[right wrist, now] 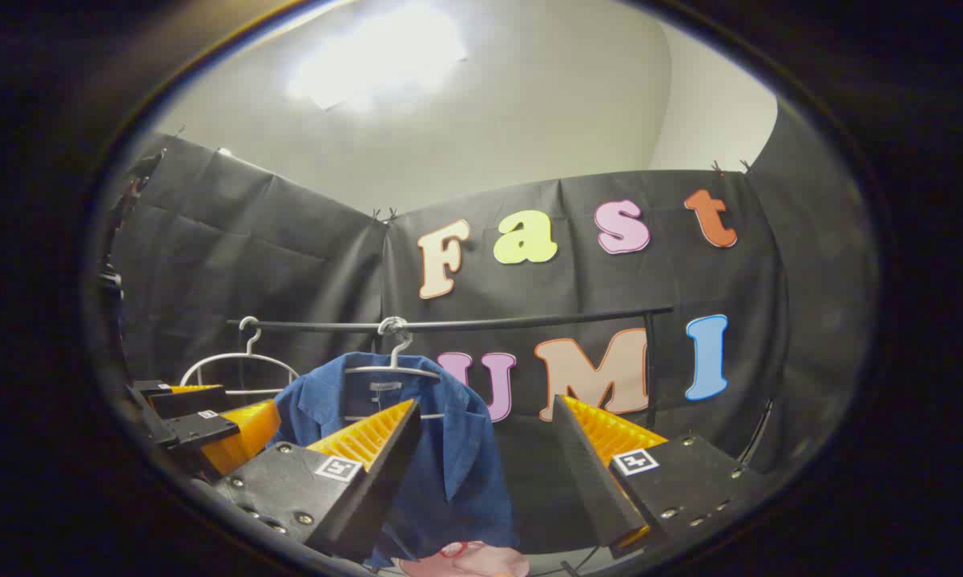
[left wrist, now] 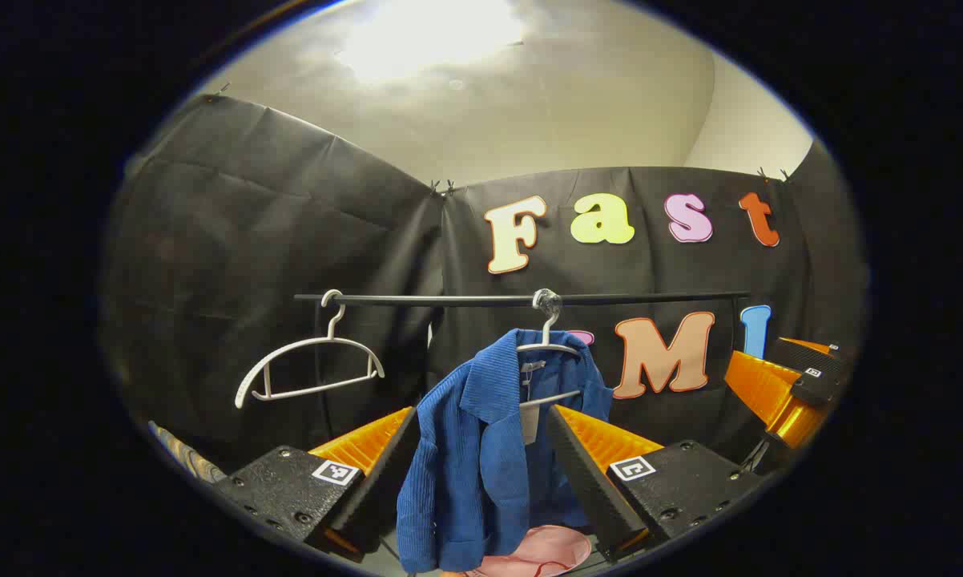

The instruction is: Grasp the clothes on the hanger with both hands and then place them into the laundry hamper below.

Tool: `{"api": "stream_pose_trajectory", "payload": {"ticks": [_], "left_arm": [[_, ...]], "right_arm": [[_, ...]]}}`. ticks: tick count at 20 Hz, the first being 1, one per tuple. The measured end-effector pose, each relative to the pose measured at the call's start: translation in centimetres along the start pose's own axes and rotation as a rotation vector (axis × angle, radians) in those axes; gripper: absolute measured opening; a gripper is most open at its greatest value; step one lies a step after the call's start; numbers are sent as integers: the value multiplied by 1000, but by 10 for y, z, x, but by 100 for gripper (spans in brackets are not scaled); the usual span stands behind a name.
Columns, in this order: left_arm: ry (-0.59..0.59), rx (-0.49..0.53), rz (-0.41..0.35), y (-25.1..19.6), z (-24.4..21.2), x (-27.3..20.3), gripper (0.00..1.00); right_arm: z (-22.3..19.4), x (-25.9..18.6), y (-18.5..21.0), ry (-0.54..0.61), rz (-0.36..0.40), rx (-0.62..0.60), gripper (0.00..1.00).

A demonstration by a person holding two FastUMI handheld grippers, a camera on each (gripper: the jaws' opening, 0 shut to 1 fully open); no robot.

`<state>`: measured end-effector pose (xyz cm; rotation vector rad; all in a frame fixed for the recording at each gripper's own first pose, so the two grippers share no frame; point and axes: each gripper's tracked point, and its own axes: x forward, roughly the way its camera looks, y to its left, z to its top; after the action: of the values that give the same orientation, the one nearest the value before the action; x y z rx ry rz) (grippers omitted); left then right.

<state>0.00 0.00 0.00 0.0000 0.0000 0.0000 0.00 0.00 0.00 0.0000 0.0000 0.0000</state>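
A blue ribbed jacket hangs on a white hanger from a black rail. In the left gripper view it shows in the gap of my left gripper, whose jaws stand wide open and do not press on it. At the far right edge is my right gripper. In the right gripper view the jacket hangs on its hanger, left of centre. My right gripper is open, its left finger in front of the cloth. My left gripper is at the left edge.
An empty white hanger hangs farther left on the rail. A pink thing lies below the jacket; what it is I cannot tell. A striped object pokes in at lower left.
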Motion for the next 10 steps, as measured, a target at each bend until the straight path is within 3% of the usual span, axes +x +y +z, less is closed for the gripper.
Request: {"api": "stream_pose_trajectory", "payload": {"ticks": [10], "left_arm": [[10,6,-8,1,-4,5,98]], "right_arm": [[1,-4,3,1,-8,-11,98]]}}
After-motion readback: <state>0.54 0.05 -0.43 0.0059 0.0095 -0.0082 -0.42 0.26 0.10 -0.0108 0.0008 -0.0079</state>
